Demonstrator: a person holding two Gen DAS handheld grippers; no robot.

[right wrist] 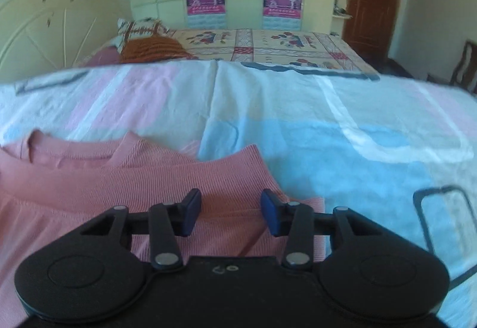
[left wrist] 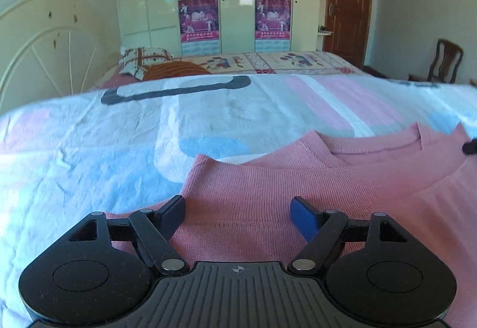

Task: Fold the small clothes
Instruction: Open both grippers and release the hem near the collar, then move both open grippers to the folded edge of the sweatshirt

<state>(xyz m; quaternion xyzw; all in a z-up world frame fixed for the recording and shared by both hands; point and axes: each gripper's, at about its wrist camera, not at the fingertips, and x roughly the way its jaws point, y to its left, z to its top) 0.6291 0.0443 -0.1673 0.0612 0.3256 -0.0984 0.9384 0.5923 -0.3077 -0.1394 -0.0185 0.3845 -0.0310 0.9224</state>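
Pink sweater (left wrist: 268, 179) spread flat on the bedsheet (left wrist: 89, 149); left gripper (left wrist: 237, 208) and right gripper (right wrist: 228, 208) above it, jaws apart, empty.

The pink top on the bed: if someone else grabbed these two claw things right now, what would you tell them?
Left gripper: open, holding nothing, over the left part of the pink top.
Right gripper: open, empty, over the top's right part.
The top lies spread on the pastel bedsheet, neckline toward the far side; a layer seems turned up toward the collar.
Done: possibly a first fold, hard to tell.
Left: grip the fabric and finish folding.
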